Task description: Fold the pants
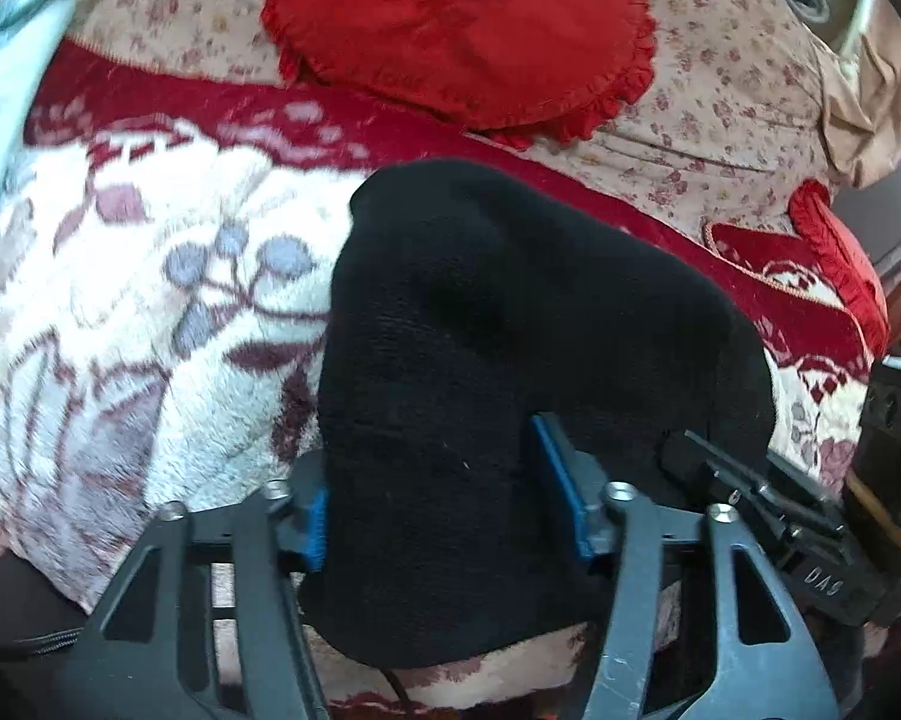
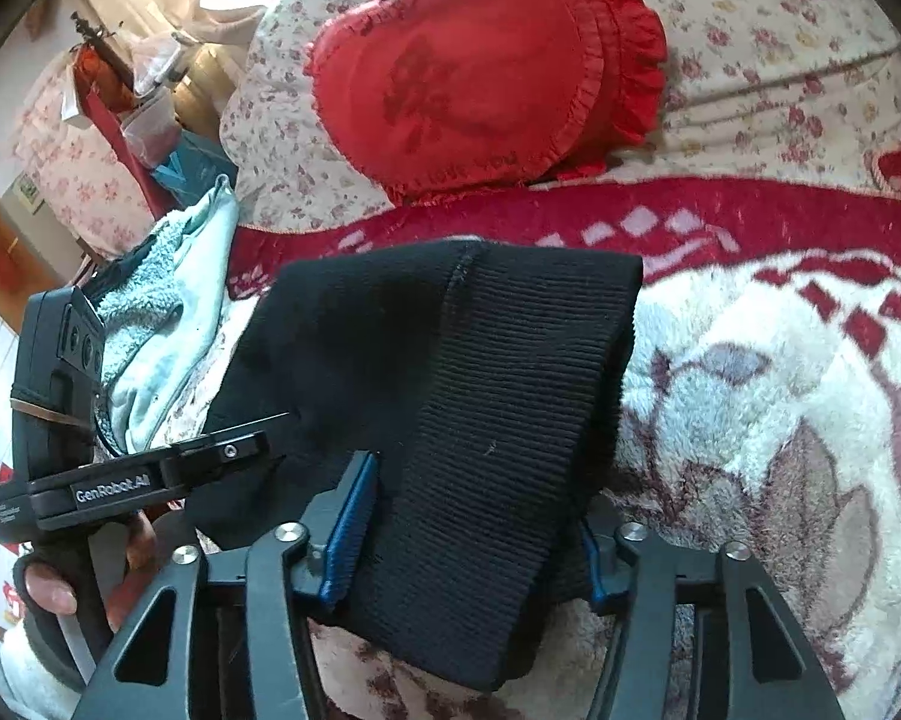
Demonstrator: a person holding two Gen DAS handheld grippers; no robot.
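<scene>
The black knit pants (image 1: 480, 360) lie bunched on a white and red floral blanket (image 1: 120, 300). My left gripper (image 1: 444, 516) has its blue-padded fingers on either side of a fold of the black fabric and is shut on it. In the right wrist view the ribbed waistband of the pants (image 2: 510, 408) runs between the fingers of my right gripper (image 2: 468, 546), which is shut on it. The left gripper's body (image 2: 120, 480) shows at the left of that view, close beside the pants. The right gripper's body (image 1: 810, 540) shows at the right of the left wrist view.
A red heart-shaped frilled cushion (image 1: 450, 30) lies on a floral quilt (image 1: 720, 90) behind the pants. A light blue towel (image 2: 168, 312) is bunched at the left. A second red cushion (image 1: 834, 264) sits at the right. Cluttered furniture (image 2: 108, 90) stands far left.
</scene>
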